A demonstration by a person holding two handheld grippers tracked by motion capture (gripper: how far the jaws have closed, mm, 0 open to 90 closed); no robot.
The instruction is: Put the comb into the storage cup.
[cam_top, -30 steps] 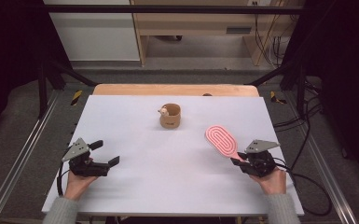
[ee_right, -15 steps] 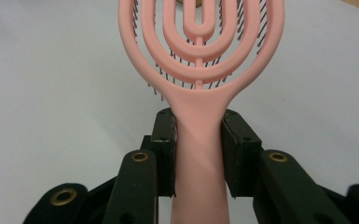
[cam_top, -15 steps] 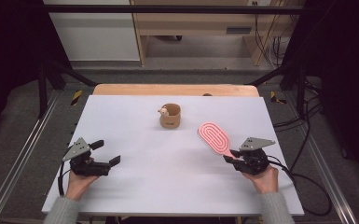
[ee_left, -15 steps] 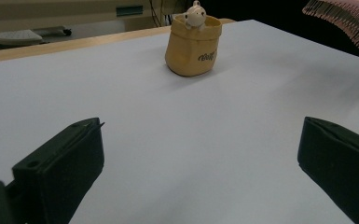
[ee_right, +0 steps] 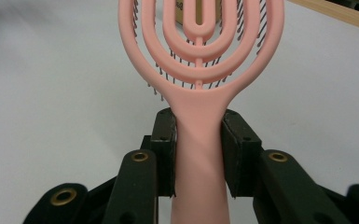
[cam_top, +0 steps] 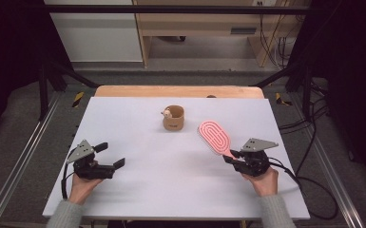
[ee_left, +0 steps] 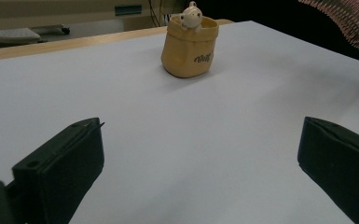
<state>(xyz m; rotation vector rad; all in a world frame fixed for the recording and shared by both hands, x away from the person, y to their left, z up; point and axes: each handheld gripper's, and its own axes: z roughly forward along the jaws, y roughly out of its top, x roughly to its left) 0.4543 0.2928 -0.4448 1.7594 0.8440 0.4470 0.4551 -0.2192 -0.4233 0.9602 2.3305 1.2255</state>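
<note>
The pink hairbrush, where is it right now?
In the high view the pink hairbrush is on the right side of the white table, its handle clamped in the right claw, its head pointing toward the small tan pot.

hairbrush (cam_top: 214, 137): pink, oval head of looped open ribs, dark bristles facing down | we are holding it by its handle, clamped between the jaws of the right gripper (cam_top: 230, 156) | we are keeping it lifted off the table, head pointing away from us toward the far left | near the small tan pot, apart from it
</note>
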